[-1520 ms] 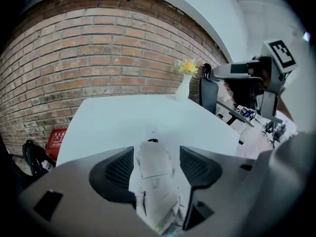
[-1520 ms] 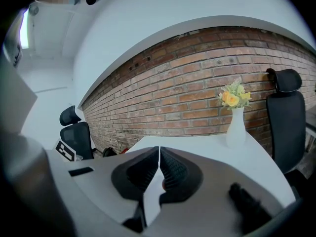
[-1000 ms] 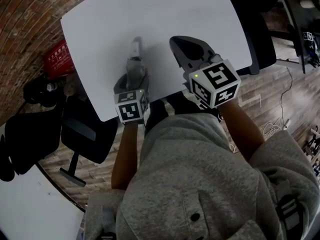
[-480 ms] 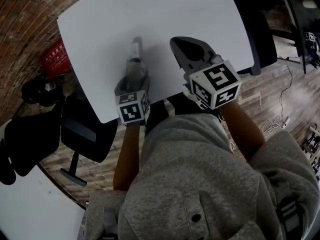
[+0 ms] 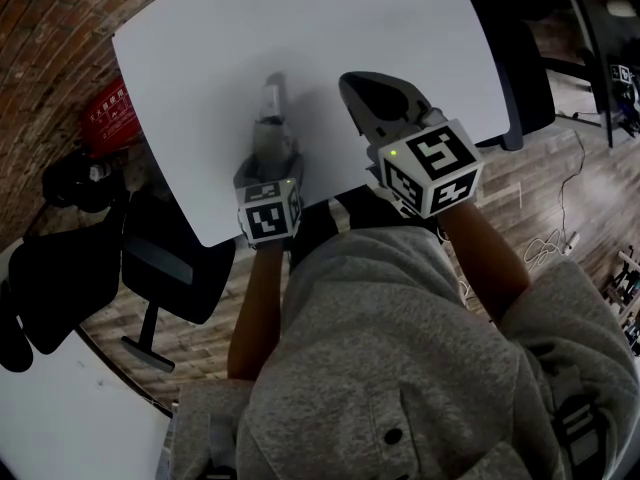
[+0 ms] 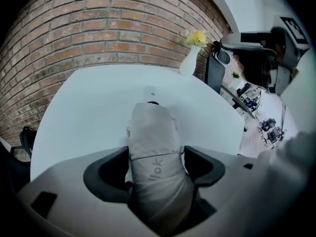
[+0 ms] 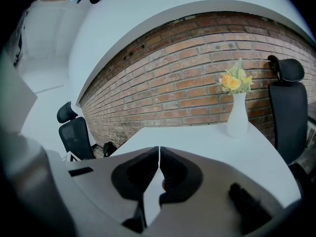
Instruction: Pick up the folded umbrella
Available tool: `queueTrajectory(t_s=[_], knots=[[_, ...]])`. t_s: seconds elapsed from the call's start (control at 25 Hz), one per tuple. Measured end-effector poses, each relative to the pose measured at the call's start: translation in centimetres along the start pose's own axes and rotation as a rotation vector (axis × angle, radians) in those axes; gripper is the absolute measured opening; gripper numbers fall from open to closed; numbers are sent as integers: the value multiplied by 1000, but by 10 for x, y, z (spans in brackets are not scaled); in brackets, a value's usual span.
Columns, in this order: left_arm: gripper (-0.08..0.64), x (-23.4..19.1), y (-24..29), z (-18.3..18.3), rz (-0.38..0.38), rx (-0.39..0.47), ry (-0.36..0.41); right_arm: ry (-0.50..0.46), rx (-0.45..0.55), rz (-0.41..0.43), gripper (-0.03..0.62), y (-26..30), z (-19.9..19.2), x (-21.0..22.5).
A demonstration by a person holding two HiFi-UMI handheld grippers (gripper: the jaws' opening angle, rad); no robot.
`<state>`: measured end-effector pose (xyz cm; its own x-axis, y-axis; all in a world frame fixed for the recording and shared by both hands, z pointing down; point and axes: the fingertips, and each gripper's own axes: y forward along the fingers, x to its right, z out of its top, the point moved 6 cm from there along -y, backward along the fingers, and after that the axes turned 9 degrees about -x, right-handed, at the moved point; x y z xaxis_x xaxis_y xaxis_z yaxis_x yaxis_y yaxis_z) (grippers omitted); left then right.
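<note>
The folded umbrella (image 5: 268, 108), pale grey in its sleeve, lies on the white table (image 5: 330, 28) with its end pointing away from me. My left gripper (image 5: 268, 156) points steeply down over its near end. In the left gripper view the umbrella (image 6: 152, 137) fills the gap between the jaws of the left gripper (image 6: 154, 164), which are opening; a thin gap shows at the pads. To the right my right gripper (image 5: 355, 83) hovers over the table, and in its own view the right gripper (image 7: 159, 149) is shut with nothing in it.
A white vase with yellow flowers (image 7: 238, 115) stands at the far table edge by the brick wall. Black office chairs (image 5: 160, 258) (image 7: 289, 102) flank the table. A red box (image 5: 112, 113) lies on the floor at left.
The left gripper has tipped slightly over the umbrella, its marker cube shifting a little to the right. The umbrella and the right gripper have stayed in place.
</note>
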<state>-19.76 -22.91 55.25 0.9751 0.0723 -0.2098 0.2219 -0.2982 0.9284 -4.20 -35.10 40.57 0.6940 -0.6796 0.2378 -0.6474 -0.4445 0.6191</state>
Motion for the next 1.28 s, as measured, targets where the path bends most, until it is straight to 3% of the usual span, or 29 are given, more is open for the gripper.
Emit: queueTrajectory(t_s=[0.6, 0.8, 1.28], knots=[[337, -2, 3, -1, 66, -18, 13, 0, 6, -17, 26, -9, -4, 0], [294, -5, 2, -3, 48, -31, 2, -3, 11, -29, 26, -16, -6, -3], [284, 0, -18, -2, 9, 67, -28, -12, 57, -70, 26, -46, -4, -2]])
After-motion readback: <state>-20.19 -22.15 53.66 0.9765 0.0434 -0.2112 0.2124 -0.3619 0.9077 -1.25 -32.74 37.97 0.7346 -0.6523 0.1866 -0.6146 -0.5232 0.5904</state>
